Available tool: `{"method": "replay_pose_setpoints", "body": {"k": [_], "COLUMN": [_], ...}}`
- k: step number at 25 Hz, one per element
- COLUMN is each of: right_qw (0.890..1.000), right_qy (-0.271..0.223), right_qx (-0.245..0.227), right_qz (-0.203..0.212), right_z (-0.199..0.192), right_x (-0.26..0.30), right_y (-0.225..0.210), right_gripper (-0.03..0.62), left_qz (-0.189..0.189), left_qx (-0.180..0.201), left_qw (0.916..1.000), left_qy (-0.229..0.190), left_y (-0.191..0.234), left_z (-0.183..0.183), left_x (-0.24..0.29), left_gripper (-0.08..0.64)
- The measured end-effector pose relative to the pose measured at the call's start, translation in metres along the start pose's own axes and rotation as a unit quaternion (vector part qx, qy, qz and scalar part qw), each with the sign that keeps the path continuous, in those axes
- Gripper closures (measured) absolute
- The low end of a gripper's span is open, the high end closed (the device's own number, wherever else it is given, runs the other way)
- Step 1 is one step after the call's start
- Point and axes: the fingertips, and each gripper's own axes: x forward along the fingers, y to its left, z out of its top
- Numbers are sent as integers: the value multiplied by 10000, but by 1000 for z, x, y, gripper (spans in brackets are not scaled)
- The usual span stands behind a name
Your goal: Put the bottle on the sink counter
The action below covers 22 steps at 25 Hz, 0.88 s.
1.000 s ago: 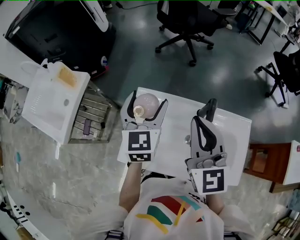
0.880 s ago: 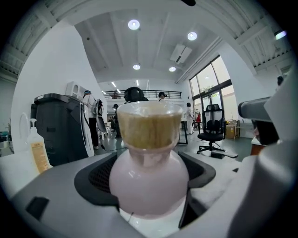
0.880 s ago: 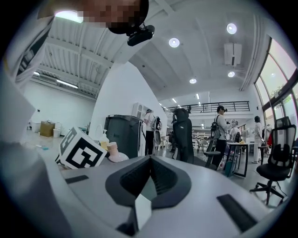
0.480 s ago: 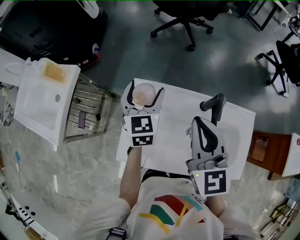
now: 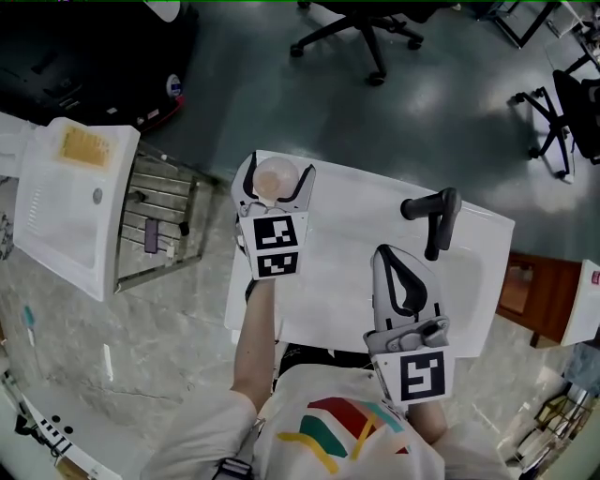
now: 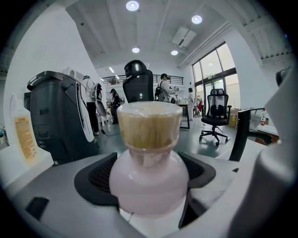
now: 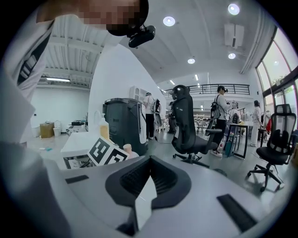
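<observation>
The bottle (image 5: 275, 177) is round and pale pink with a tan cap (image 6: 149, 124). My left gripper (image 5: 275, 190) is shut on its body and holds it over the far left corner of the white sink counter (image 5: 352, 234). Whether the bottle touches the counter is hidden. In the left gripper view the bottle (image 6: 149, 174) fills the space between the jaws. My right gripper (image 5: 401, 281) is shut and empty, over the counter's near right part. The right gripper view shows its jaws (image 7: 149, 179) closed together, with the left gripper's marker cube (image 7: 108, 154) beyond them.
A black faucet (image 5: 433, 212) stands at the counter's far right. To the left is a white basin unit (image 5: 52, 211) with a yellow sponge (image 5: 82, 148) and a metal rack (image 5: 155, 230). An office chair (image 5: 361, 28) stands on the floor beyond.
My left gripper has carried the bottle further away from the person, toward the counter's far left corner. The right gripper has drawn back slightly toward the person.
</observation>
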Motion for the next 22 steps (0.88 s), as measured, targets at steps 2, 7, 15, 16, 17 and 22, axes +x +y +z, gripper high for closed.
{"method": "replay_pose_setpoints", "body": {"k": [2,7,15,16,17,22], "right_qw": [10000,9998,9996,9994,9993,9990], "right_qy": [92,156,232,274,314,386], "right_qx": [-6,-66,-101,-120,-144,-190], "right_qz": [21,61,160,172,174,151], "right_z": [-6,-11,-15,-18,-19,-21], "right_x": [3,11,15,15,15,17], "right_y": [0,-3,5,5,5,4], "right_gripper": [580,580,580,580,580,580], "left_qz": [7,0,-81,-89,-102,-152], "left_qx": [-1,80,31,30,35,42], "left_qw": [10000,9998,9981,9978,9975,9964], "left_qy": [36,178,604,658,706,833], "left_y": [3,6,2,2,1,1], "left_z": [-5,-19,-47,-51,-54,-64], "left_x": [6,17,31,32,34,39], "left_gripper": [164,164,164,164,164,164]}}
